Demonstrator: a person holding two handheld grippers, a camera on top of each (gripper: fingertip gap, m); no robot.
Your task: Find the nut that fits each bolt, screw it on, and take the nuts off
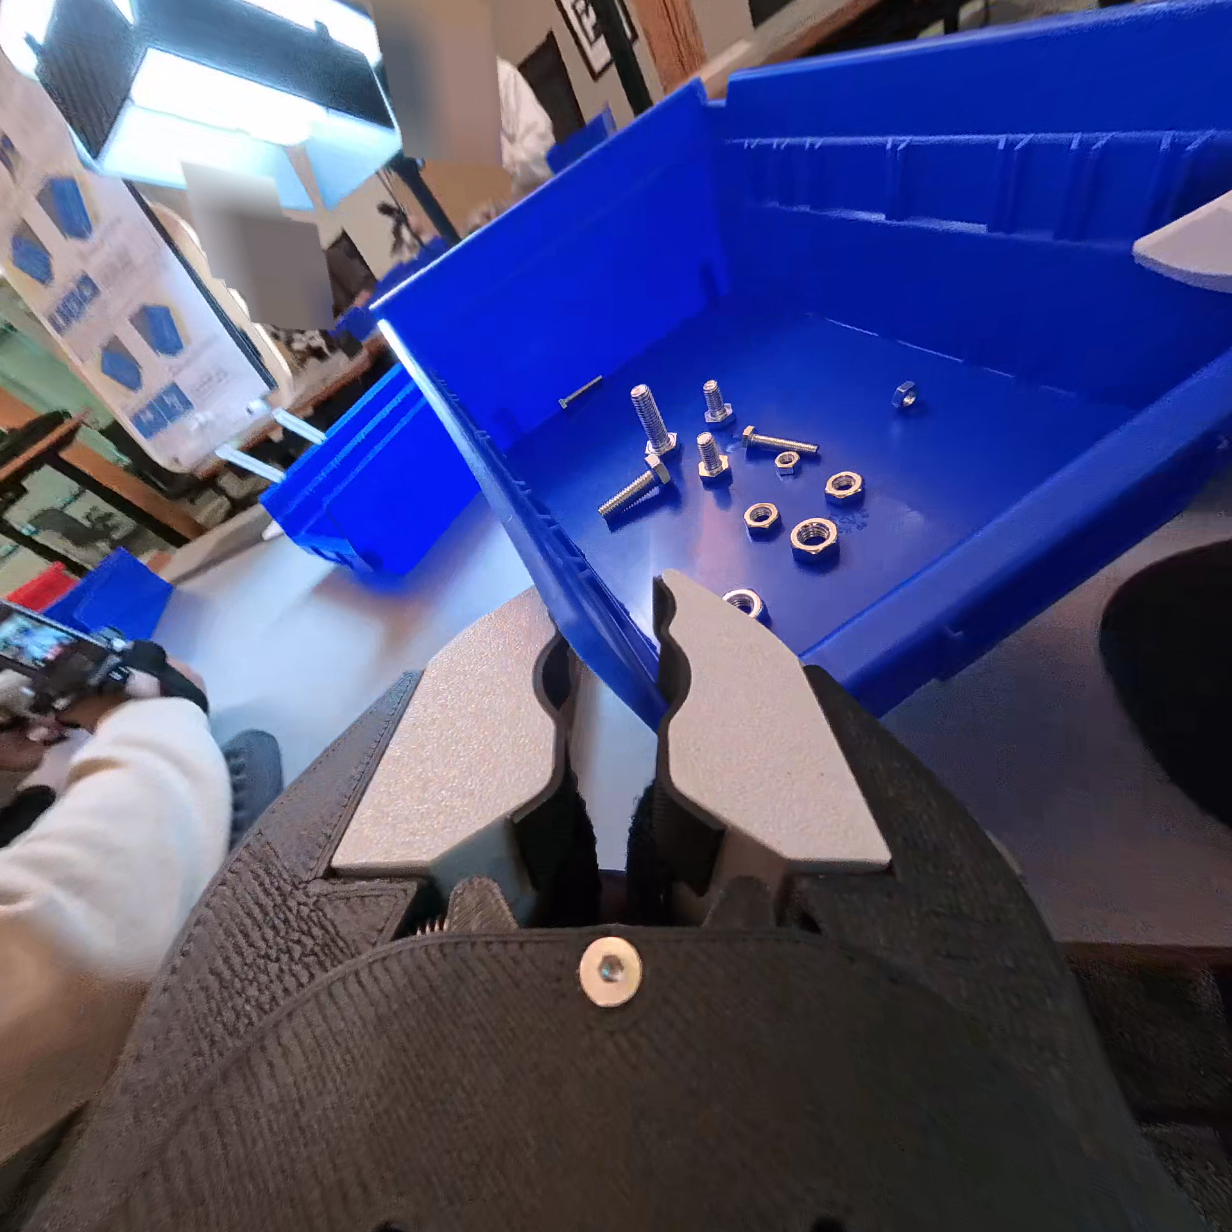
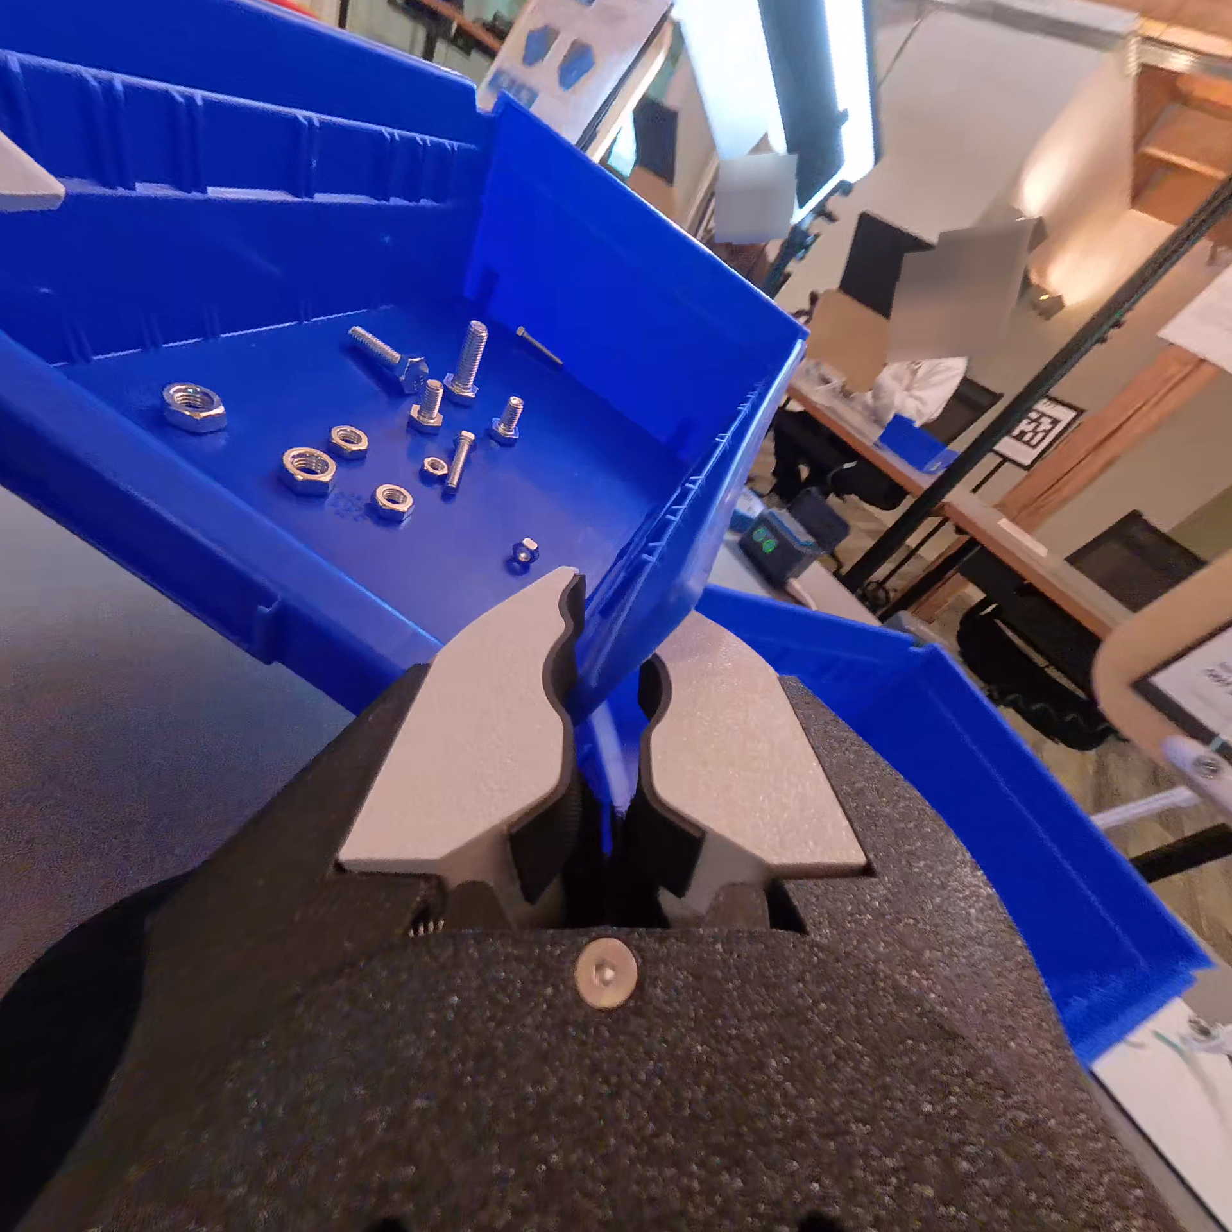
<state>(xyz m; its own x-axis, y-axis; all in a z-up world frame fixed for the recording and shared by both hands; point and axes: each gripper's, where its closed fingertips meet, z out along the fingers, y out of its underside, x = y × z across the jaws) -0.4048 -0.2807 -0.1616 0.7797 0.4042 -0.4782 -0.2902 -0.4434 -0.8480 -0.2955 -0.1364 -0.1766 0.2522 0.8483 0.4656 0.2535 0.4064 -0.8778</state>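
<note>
A: Where does the left gripper point(image 1: 613, 640) stand?

B: Jaws pinch the left side wall of the blue bin point(image 1: 580, 280), one finger inside, one outside. The right gripper point(image 2: 617, 643) does the same on the opposite wall, seen from its own cam. Both are pressed onto plastic, neither holds hardware.

A: And the hardware?

B: All loose on the bin floor, ahead of both tools, no nut on any bolt. From the left wrist view the nearest piece is a hex nut point(image 1: 743, 602) just beside the inside fingertip. Farther in lie the large nut point(image 1: 815, 537) and two mid nuts.

A: Bolts?

B: The tall bolt point(image 1: 655, 419) stands on its head, long axis upright, thread end up. Two short ones stand likewise. The lying bolt point(image 1: 633, 492) is flat, axis running near-left to far-right, head far, thread toward the left wall. The thin bolt point(image 1: 779, 441) lies flat too, head left, tip right.

A: Which arm's nearer?

B: Prob. the left to the bolt cluster; the small nut point(image 2: 525, 551) sits close to the right tool. Either must let go of the wall first.
</note>
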